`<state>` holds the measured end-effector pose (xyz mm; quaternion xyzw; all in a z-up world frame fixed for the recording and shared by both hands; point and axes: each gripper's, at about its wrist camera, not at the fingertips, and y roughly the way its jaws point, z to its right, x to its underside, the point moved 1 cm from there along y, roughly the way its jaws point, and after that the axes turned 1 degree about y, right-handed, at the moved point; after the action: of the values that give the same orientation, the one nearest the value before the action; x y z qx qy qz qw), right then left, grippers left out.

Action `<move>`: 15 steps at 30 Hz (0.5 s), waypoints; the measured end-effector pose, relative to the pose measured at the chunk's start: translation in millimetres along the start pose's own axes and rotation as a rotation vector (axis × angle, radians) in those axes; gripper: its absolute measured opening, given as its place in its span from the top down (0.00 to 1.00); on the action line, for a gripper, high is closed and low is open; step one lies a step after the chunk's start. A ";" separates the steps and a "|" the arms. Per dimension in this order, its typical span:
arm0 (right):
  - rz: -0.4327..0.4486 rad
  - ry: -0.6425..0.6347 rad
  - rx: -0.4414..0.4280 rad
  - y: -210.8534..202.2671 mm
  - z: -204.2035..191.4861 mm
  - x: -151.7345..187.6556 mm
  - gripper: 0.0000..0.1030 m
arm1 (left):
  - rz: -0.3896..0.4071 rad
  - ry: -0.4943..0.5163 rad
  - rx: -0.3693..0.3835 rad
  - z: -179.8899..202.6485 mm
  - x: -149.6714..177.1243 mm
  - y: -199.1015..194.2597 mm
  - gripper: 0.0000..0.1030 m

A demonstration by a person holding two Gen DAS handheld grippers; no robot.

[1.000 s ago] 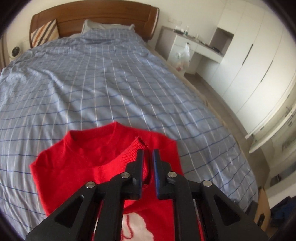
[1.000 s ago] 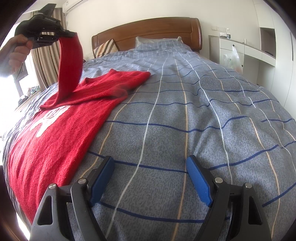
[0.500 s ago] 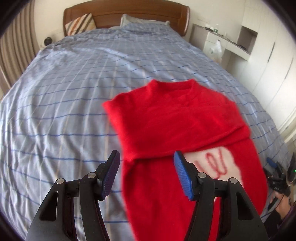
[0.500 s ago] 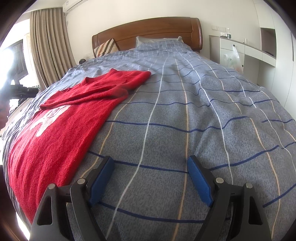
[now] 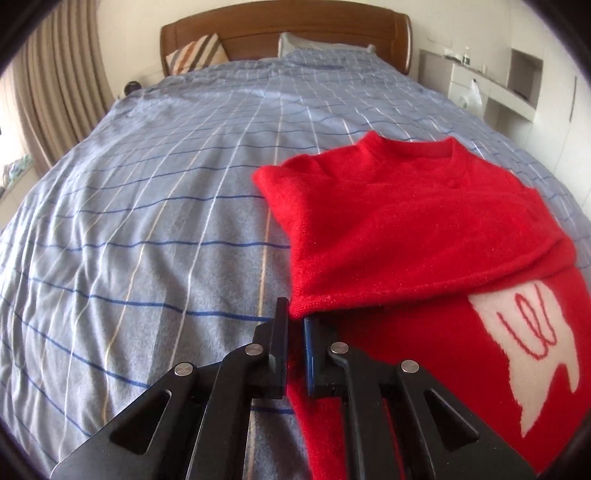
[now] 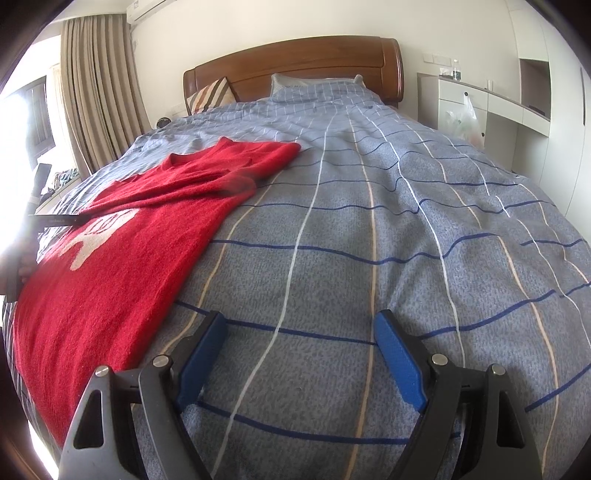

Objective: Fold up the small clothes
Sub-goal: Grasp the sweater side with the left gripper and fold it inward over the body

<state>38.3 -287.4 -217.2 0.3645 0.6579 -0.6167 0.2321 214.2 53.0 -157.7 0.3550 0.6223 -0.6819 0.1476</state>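
Sweater (image 5: pixel 424 236), red knit with a white motif on the chest, lies flat on the blue checked bed cover (image 5: pixel 147 221), toward the bed's left side as your right camera sees it, neckline pointing to the wooden headboard (image 5: pixel 284 26). One sleeve (image 5: pixel 388 280) is already laid across the chest, so the first fold looks done on that side; whether the other sleeve is tucked in too is hard to tell from here. The body still lies at full length toward the foot of the bed, so the side folds and the final halving appear to be left.

Your left claw (image 5: pixel 295 325) is pinched nearly closed at the sweater's near side edge, right where the folded sleeve meets the body; red knit shows in the narrow gap between its fingers, so it seems to have hold of that edge. Your right claw (image 6: pixel 301 354) stands wide apart and empty, hovering over bare bed cover just beside the sweater's hem edge, touching no fabric.
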 end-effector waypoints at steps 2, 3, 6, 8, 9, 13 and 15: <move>0.000 0.000 -0.001 0.1 0.0 0.1 0.20 | 0.007 -0.021 0.015 -3.7 8.0 0.6 0.95; 0.000 0.001 -0.003 0.1 0.0 0.2 0.20 | 0.006 -0.025 0.017 -3.5 8.6 1.2 0.95; 0.000 0.003 -0.006 -0.9 0.8 0.5 0.20 | 0.003 -0.039 0.034 -5.5 8.7 1.7 0.95; 0.000 0.003 -0.006 -0.9 0.8 0.5 0.20 | -0.001 -0.055 0.056 -8.4 8.9 2.4 0.94; 0.000 0.003 -0.006 -0.8 0.9 0.5 0.20 | -0.004 -0.062 0.068 -9.9 8.7 3.1 0.94; 0.000 0.003 -0.006 -0.8 0.9 0.4 0.20 | -0.019 -0.085 0.102 -14.7 11.2 -0.4 0.90; 0.000 0.003 -0.006 -0.8 0.9 0.3 0.20 | -0.021 -0.095 0.113 -16.6 14.6 -4.8 0.88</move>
<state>37.4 -288.2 -217.1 0.3646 0.6603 -0.6141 0.2323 205.9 73.2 -163.5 0.3234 0.5790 -0.7334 0.1495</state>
